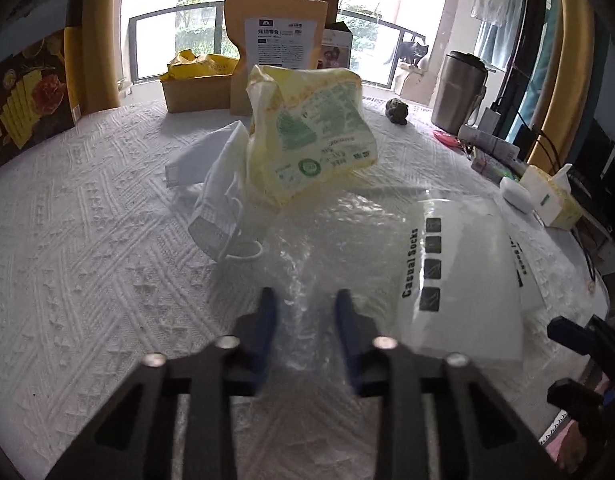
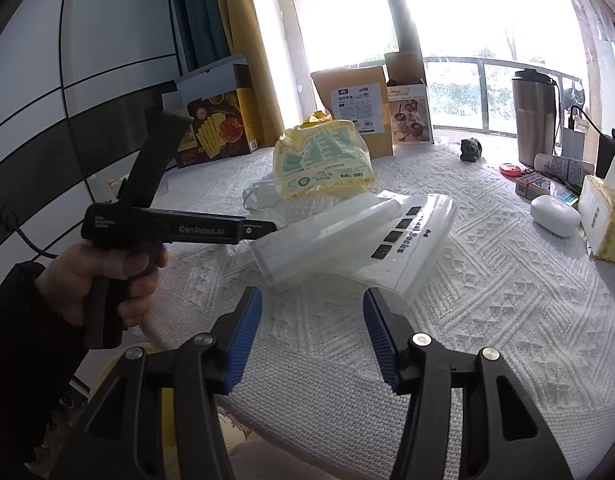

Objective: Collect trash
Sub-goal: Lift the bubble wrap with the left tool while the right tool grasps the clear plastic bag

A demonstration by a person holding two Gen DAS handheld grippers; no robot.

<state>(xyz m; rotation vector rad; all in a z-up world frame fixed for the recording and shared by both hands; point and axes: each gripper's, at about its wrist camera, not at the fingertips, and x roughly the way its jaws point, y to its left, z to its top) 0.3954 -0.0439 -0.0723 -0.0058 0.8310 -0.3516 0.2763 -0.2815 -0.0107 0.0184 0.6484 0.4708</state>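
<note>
While the left gripper (image 1: 305, 300) nips clear plastic wrap (image 1: 307, 240), only the right view shows the right gripper (image 2: 312, 300) half-open, empty.

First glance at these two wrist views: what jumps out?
The puffy yellow wrapper with green print stands out, propped mid-table on the white textured tablecloth. In front of it lies a white "Casual Socks" bag beside crinkled clear plastic film, which sits between the fingers of the left hand-held gripper. The right hand-held gripper hangs open over bare cloth, with nothing between its fingers.
</note>
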